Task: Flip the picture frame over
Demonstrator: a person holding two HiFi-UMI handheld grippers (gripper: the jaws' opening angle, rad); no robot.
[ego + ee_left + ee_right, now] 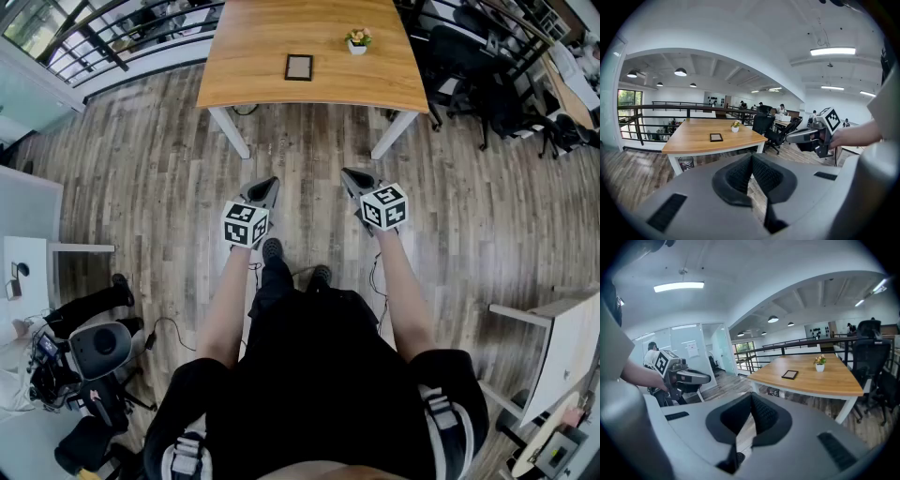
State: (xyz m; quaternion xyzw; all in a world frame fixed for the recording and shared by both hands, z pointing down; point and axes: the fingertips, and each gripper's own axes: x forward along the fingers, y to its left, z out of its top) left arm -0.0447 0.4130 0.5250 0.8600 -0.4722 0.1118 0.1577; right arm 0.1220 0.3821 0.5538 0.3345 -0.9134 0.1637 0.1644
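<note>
A small dark picture frame (299,67) lies flat on the wooden table (253,56), also seen as picture frame (716,137) and picture frame (790,374). Both grippers hang over the floor, well short of the table. My left gripper (266,184) is shut with nothing in it. My right gripper (352,175) is shut and empty too. The left gripper view shows its own jaws closed together (751,157), with the right gripper (790,136) off to the right. In the right gripper view the jaws (751,397) are closed, and the left gripper (707,378) shows at left.
A small potted plant (357,40) stands on the table right of the frame. Black office chairs (469,56) crowd the table's right side. A railing (122,37) runs at back left. White desks (553,347) and equipment (94,352) flank the person on the wood floor.
</note>
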